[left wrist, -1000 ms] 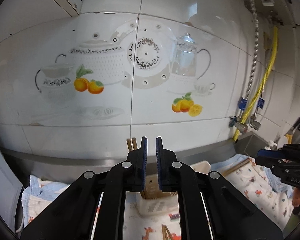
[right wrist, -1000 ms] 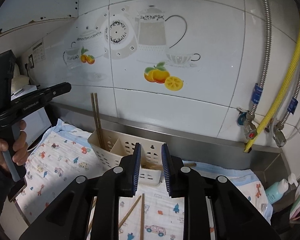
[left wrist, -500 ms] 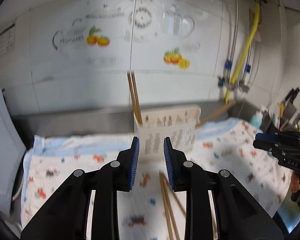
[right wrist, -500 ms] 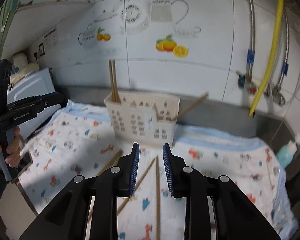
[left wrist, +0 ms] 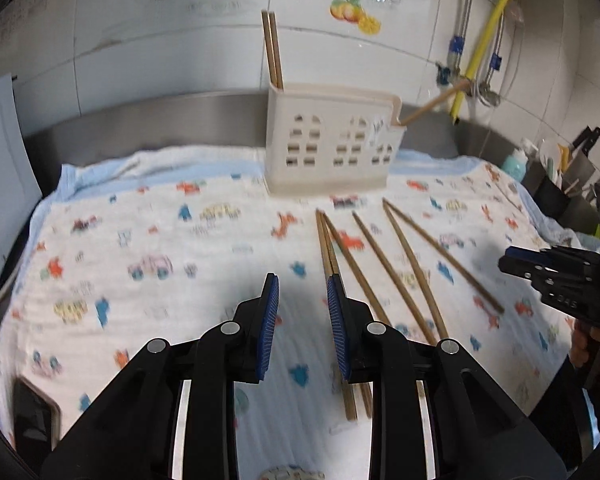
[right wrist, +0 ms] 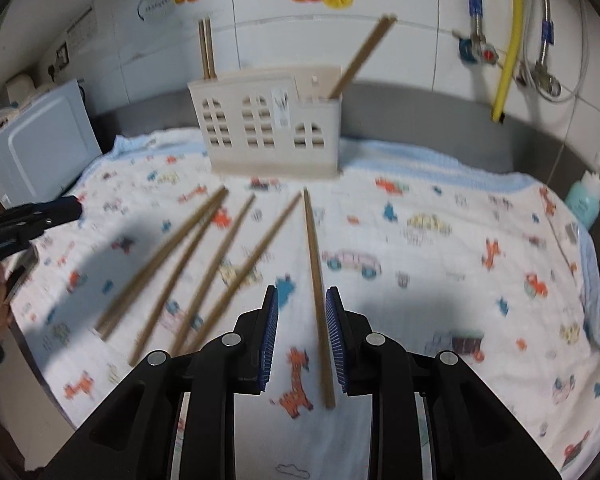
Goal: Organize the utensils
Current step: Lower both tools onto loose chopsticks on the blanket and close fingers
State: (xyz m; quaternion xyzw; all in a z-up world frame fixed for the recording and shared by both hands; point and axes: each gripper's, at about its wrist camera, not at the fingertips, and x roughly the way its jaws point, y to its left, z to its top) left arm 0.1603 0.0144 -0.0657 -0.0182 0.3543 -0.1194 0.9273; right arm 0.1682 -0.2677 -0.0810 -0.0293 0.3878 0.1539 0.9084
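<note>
Wooden chopstick (right wrist: pixel 315 280): loose on our printed cloth (right wrist: pixel 440 280), long axis running toward the holder (right wrist: pixel 268 128).
Right gripper (right wrist: pixel 302 334): ours nearest, straddling it, jaws parted, pinching nothing.
Left gripper (left wrist: pixel 303 326): jaws just opened, empty, beside another pair (left wrist: pixel 329 256).

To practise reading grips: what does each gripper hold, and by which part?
Nothing is held. The left gripper and right gripper are open above the chopsticks.

Bright, even light; tile (left wrist: pixel 140 60) glare, motion-blurred chopsticks (right wrist: pixel 204 264), dark fisheye corners, soft cloth (right wrist: pixel 440 272) shadows.
</note>
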